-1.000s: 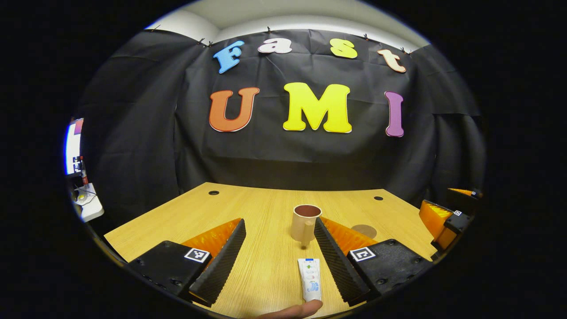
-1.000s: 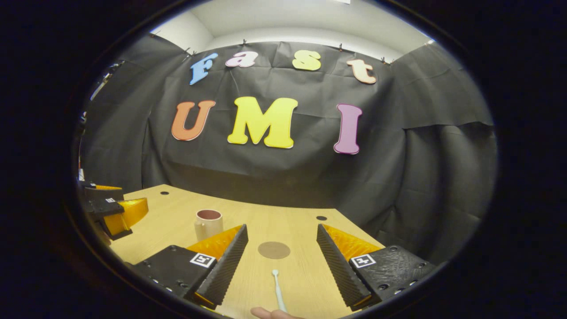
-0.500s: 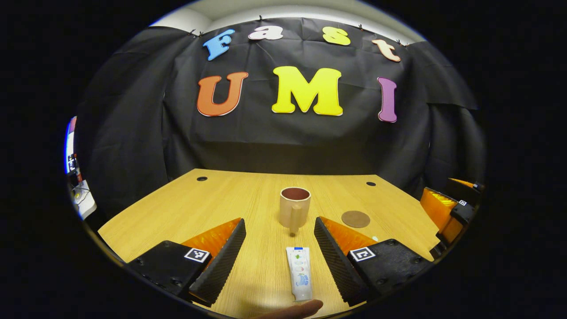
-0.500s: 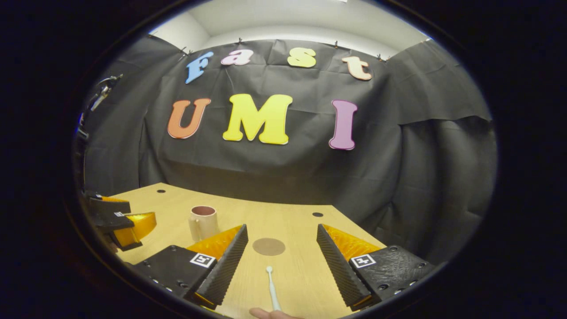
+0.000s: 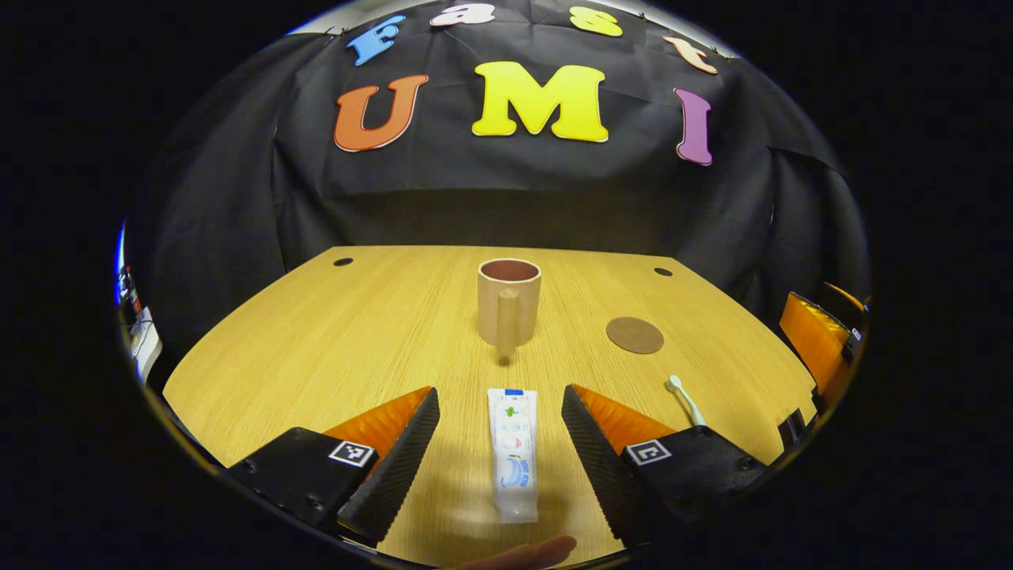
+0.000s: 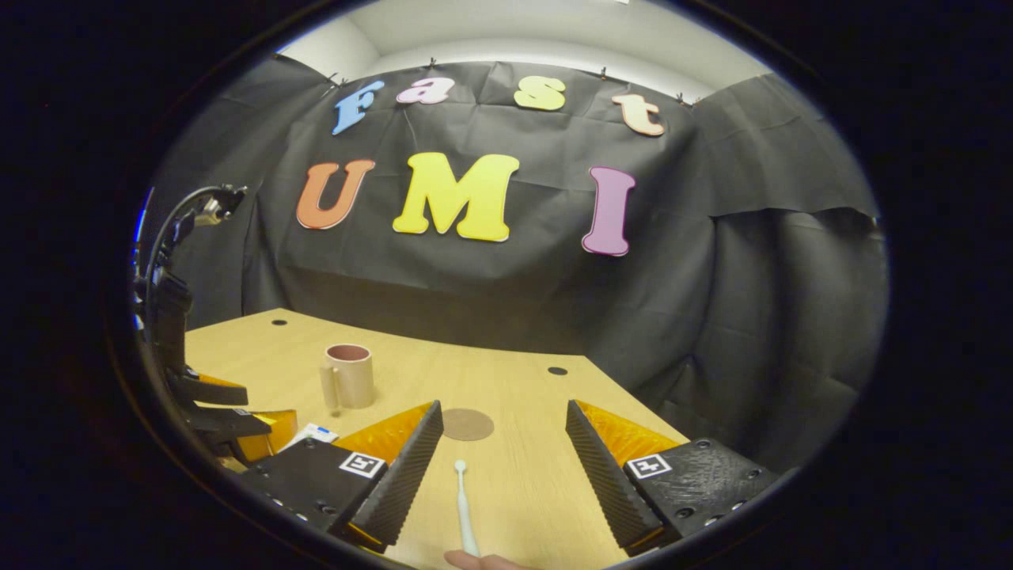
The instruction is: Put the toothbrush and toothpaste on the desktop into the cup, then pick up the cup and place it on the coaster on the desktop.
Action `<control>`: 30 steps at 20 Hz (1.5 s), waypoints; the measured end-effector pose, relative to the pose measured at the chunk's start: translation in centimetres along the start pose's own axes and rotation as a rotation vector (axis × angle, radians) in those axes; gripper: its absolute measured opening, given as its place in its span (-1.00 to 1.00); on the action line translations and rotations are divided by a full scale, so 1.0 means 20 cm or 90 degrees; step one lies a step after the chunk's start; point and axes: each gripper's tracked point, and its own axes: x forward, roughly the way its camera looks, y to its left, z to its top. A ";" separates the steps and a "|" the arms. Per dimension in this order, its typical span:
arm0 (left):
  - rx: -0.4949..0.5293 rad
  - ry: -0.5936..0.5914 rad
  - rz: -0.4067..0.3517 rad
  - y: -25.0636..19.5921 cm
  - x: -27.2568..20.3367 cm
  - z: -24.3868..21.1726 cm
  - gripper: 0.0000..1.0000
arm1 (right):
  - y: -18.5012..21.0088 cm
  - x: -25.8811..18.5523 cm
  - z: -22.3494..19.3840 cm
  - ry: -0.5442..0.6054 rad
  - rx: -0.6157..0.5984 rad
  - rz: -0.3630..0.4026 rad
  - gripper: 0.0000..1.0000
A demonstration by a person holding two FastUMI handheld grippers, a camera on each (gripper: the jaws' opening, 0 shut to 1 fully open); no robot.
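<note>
Left gripper [image 5: 500,431] hovers with fingers spread apart either side of the toothpaste [image 5: 512,454], which lies flat on the wooden desktop [image 5: 356,332]. Beyond it stands the cup [image 5: 509,299], with the round coaster [image 5: 635,335] to its right. Right gripper [image 6: 504,447] is likewise spread wide, the toothbrush [image 6: 464,507] lying between its fingers.

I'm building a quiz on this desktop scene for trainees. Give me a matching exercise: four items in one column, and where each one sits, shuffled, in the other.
Items
1. toothpaste
2. toothbrush
3. cup
4. coaster

Places
A. flat on the desk to the right of the cup
B. upright mid-desk, handle toward the left gripper's camera
C. lying between the left gripper fingers
D. lying between the right gripper fingers

Pairs: 1-C, 2-D, 3-B, 4-A
</note>
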 end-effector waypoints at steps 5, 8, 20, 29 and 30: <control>0.029 0.047 0.007 -0.06 0.02 -0.17 0.99 | -0.06 0.02 -0.06 0.016 0.014 -0.007 0.93; 0.039 0.074 0.010 -0.08 0.00 -0.30 0.99 | -0.07 0.04 -0.10 0.029 0.020 -0.012 0.90; 0.018 0.115 0.010 -0.08 0.01 -0.38 0.82 | -0.05 0.05 -0.09 0.020 0.024 -0.013 0.90; 0.009 0.113 0.013 0.00 -0.02 -0.39 0.10 | -0.04 0.11 -0.15 0.051 0.027 -0.015 0.90; 0.011 0.111 0.010 -0.01 -0.04 -0.40 -0.04 | -0.03 0.11 -0.16 0.054 0.031 -0.014 0.89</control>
